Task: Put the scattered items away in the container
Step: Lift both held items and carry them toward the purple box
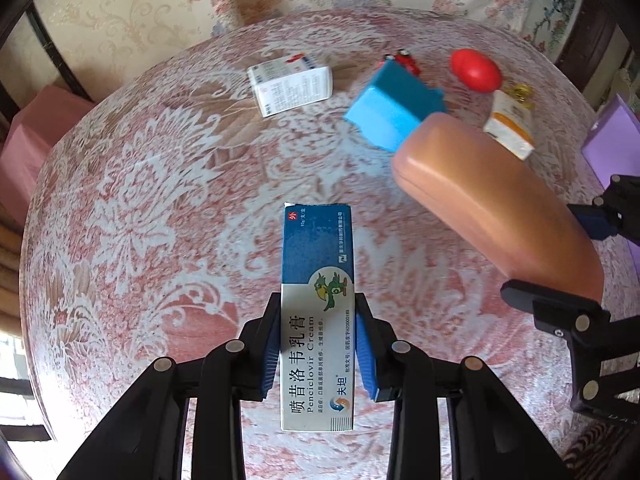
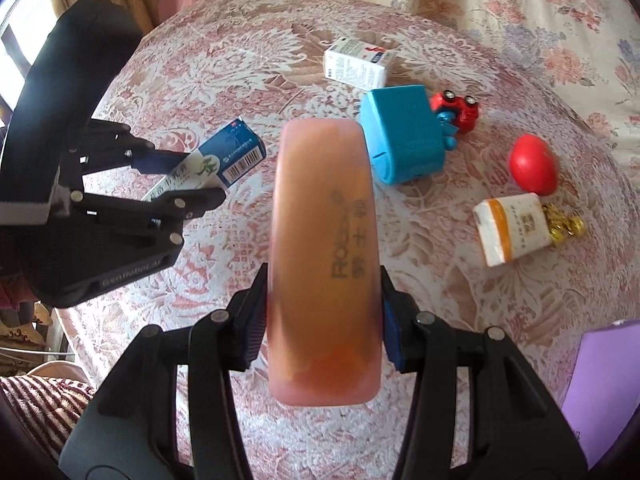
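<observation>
My left gripper (image 1: 318,344) is shut on a blue and white cream box (image 1: 318,304), held lengthwise above the lace tablecloth (image 1: 160,208). The same box (image 2: 216,164) shows at the left of the right wrist view, between the left gripper's fingers (image 2: 200,196). My right gripper (image 2: 322,320) is shut on an orange-brown glasses case (image 2: 324,256), held off the table. That case (image 1: 492,196) slants across the right of the left wrist view. A purple container (image 2: 604,396) edge sits at the lower right.
On the table lie a white medicine box (image 2: 358,64), a blue box (image 2: 406,134), a red toy car (image 2: 456,110), a red ball (image 2: 534,164), a white and orange box (image 2: 512,228) and gold trinkets (image 2: 564,226). A floral sofa (image 2: 520,4) stands behind.
</observation>
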The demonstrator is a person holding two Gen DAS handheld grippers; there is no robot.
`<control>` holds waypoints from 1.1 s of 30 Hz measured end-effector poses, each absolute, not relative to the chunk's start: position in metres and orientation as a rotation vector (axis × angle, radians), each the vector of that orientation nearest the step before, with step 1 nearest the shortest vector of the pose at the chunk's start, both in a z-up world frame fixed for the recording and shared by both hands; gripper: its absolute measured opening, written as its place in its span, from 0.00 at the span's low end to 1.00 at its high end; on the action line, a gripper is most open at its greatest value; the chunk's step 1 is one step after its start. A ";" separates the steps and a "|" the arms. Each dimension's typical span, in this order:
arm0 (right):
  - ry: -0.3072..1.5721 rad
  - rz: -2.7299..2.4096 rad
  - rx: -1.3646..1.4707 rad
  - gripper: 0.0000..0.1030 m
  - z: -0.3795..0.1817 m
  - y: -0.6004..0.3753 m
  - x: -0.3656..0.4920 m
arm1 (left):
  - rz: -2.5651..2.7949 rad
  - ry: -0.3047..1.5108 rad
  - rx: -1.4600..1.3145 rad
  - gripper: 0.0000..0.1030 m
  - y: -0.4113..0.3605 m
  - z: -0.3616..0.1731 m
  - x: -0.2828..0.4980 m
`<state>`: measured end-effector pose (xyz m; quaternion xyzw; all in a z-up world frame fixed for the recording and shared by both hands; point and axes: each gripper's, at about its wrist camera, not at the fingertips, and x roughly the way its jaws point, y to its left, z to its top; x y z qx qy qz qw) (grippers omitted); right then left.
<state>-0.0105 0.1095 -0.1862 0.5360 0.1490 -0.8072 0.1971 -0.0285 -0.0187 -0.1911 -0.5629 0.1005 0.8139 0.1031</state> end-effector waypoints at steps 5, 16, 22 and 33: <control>0.375 -2.317 1.500 0.50 -0.175 0.133 -0.005 | 2.372 0.332 -1.612 0.33 -0.003 -0.188 -0.035; 0.286 -2.433 1.513 0.50 -0.151 0.199 0.013 | 2.304 0.403 -1.477 0.33 0.076 -0.154 -0.007; 0.242 -2.508 1.486 0.50 -0.131 0.235 0.020 | 2.279 0.420 -1.420 0.33 0.113 -0.136 -0.003; 0.161 -2.591 1.497 0.50 -0.114 0.303 0.038 | 2.233 0.462 -1.353 0.33 0.179 -0.121 0.000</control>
